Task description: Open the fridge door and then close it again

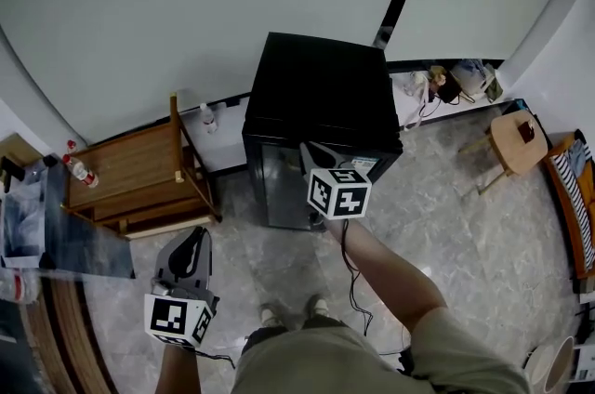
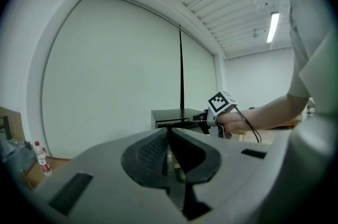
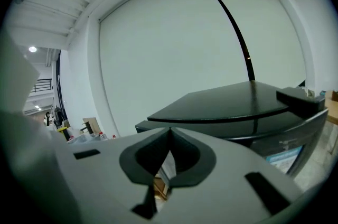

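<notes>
Starting at the right tool (image 1: 309,149), the jaws are seen fully together in the right gripper view, and nothing is held between them. The tool is held out in front of the person, over the upper front edge of the fridge (image 1: 321,95); whether that edge is touched cannot be told. The left tool (image 1: 195,239) is likewise closed on nothing and is kept low and well apart from the fridge, to its left, pointing across the floor (image 1: 437,225). The small black fridge is stood on the floor against the pale wall, directly ahead of the person. The fridge door (image 1: 284,188) appears to sit flush with the body, so it is judged shut. Since the door looks shut and no grip is had on it, either the opening has not yet been begun or the closing is already done; this cannot be settled here. If opening is in hand, the right tool would need to be parted, or hooked behind the door's free edge, and drawn back toward the person along the door's arc. A low wooden counter (image 1: 139,174) lies left of the fridge and a round stool (image 1: 516,141) to its right, both clear of that swing.
</notes>
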Demonstrator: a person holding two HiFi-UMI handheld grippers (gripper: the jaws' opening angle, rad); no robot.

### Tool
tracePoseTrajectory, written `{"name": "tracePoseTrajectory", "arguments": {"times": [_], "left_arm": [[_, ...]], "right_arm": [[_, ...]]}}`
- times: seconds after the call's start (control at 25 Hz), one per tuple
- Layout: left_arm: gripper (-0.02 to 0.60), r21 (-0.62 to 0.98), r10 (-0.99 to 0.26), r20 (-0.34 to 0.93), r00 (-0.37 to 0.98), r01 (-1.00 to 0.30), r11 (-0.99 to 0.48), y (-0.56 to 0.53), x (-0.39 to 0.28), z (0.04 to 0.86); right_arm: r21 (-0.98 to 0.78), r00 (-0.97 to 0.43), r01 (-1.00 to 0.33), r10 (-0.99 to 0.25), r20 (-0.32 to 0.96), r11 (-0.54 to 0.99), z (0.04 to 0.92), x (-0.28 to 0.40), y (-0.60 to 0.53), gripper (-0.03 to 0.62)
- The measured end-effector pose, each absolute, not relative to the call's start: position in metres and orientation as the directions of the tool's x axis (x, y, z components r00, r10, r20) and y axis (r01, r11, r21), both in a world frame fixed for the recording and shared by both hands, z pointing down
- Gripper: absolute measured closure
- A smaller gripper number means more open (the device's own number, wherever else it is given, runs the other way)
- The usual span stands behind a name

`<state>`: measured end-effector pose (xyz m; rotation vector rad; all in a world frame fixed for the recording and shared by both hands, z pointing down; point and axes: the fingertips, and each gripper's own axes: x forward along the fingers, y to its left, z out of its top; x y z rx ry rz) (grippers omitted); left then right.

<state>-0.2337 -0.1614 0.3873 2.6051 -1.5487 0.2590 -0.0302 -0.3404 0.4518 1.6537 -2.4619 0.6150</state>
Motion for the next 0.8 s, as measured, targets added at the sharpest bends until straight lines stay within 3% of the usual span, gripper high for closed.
{"name": "tracePoseTrajectory", "arguments": {"times": [0.8], "left_arm": [[0.557,-0.139,-0.823,-0.049,0.566,-0.820,-0.555,-0.148,-0.161,0.251]], "right_arm": [[-0.054,-0.445,-0.896,-0.890,0.100,0.441,0.275,0.054,-0.205,0.597]]}}
